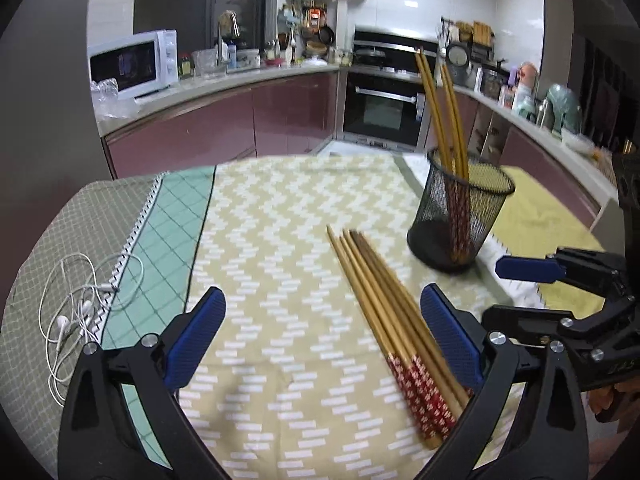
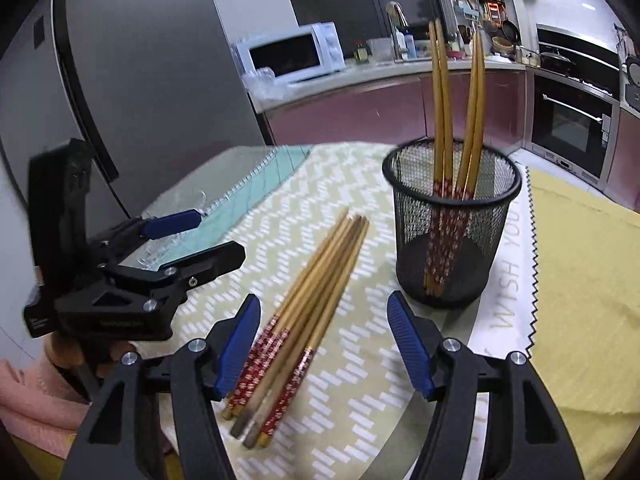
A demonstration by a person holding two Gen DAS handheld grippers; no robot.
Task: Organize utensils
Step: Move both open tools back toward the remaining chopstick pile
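Bamboo chopsticks [image 2: 304, 308] lie in a loose bundle on the zigzag-patterned tablecloth [image 1: 260, 240], red-patterned handle ends nearest the cameras, tips fanning toward the black mesh holder [image 2: 452, 224]. That holder stands upright just beside the bundle and already has 4 chopsticks [image 2: 460, 92] standing in it, handles down, leaning in 2 pairs.

Both grippers are empty, with their blue pads apart. The right gripper [image 2: 324, 348] hovers over the handle ends with its jaws straddling them, touching nothing. The left gripper [image 1: 322, 336] is spread very wide, and the bundle passes just inside its right-hand pad.

The step in hand looks like picking sticks from the bundle for the holder. To do it well, I would close on the patterned handle section, where the sticks lie closest together, with the pads squarely across them so none rolls out. A pair at a time should be safer than the whole heap, since round sticks will slip past each other under a pinch.

Room is tight between the 2 grippers, which sit near each other, so 1 should work while the other stays aside. Past the holder's rim, open cloth stretches well clear. The leaning sticks narrow the holder's mouth, so new ones should go in through the gap between the pairs. White earphones [image 1: 76, 300] lie well apart at the far left edge.
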